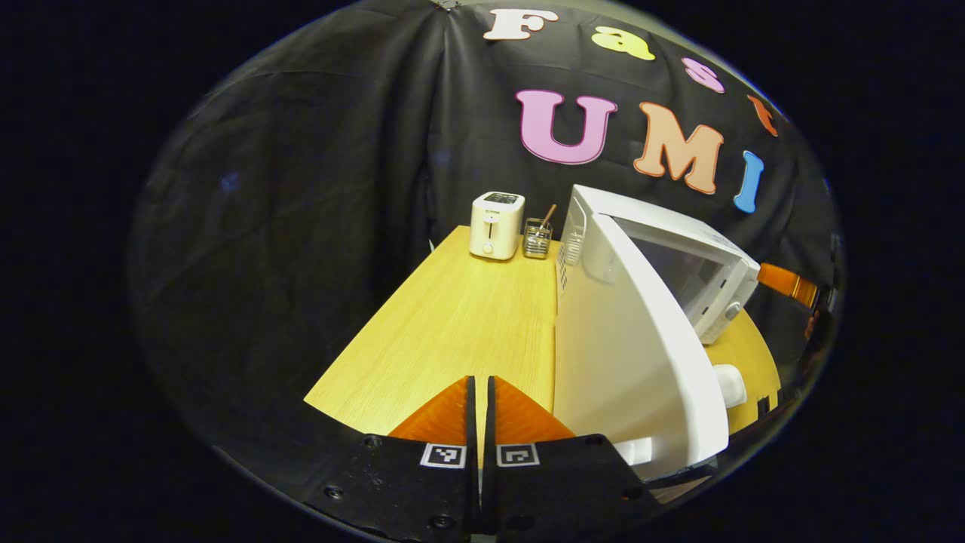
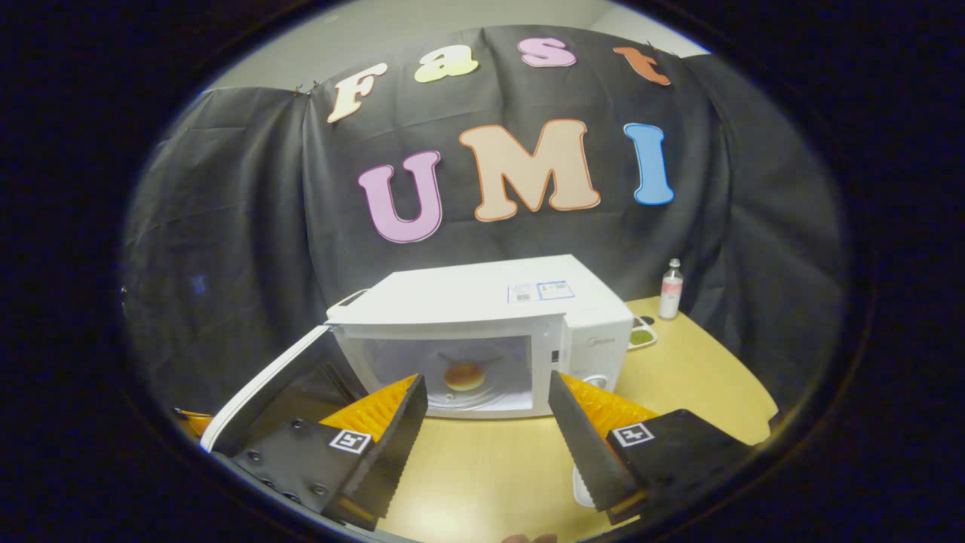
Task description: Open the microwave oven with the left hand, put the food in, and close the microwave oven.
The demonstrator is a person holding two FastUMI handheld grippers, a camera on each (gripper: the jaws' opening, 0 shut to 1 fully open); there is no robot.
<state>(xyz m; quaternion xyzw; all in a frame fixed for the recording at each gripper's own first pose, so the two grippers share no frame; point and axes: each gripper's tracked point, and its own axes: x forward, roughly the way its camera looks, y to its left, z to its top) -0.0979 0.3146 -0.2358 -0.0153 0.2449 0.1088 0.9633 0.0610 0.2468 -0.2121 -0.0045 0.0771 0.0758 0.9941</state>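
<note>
Food (image 2: 464, 375) sits inside microwave (image 2: 482, 324), door (image 1: 633, 362) is stiff & light—push its outer face w/ left gripper (image 1: 480, 422) jaws pressed together; right gripper (image 2: 488, 422) spread, empty.

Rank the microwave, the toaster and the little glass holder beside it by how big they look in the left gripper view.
1. Microwave, by far the largest, though its open door is also nearest the camera.
2. Toaster, at the far end of the table.
3. Glass holder, smallest; it stands right beside the toaster, so this comparison is fair.
</note>
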